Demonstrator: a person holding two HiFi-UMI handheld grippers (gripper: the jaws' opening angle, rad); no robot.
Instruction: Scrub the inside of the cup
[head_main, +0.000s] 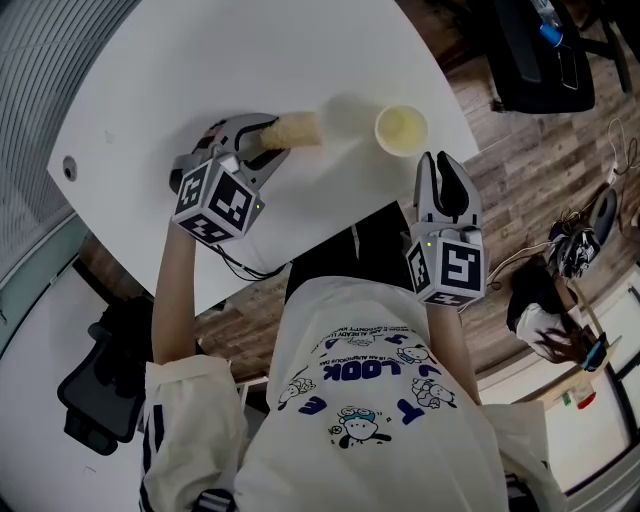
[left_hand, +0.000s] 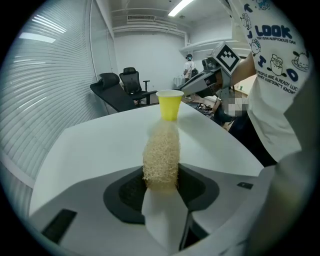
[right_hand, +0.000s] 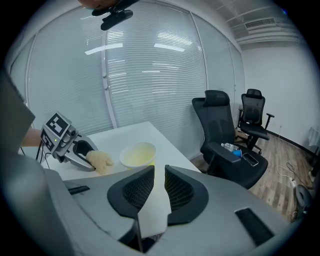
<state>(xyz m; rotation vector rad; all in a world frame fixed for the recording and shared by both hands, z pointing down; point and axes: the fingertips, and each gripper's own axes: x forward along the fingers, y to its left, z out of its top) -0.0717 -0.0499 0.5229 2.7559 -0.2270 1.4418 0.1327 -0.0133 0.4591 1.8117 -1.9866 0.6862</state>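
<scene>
My left hand-held gripper (head_main: 258, 142) is squeezing the sponge (head_main: 298, 130) by its end, low over the surface (head_main: 250, 60). The cup (head_main: 402, 130) is standing near the sponge's tip. My right hand-held gripper (head_main: 447, 172) is hovering by it, jaws a little apart, holding nothing. I think it should hold the cup steady first.

Lighting: bright, even, indoor. Source: ceiling strip light (left_hand: 181, 6), mirrored as glare streaks on the blinds (right_hand: 150, 60). Shadows: soft and faint, one beside the cup (head_main: 402, 130) on the white table (head_main: 200, 80). Both gripper views: strong fisheye bending, black vignetted corners, near foreground slightly soft.
</scene>
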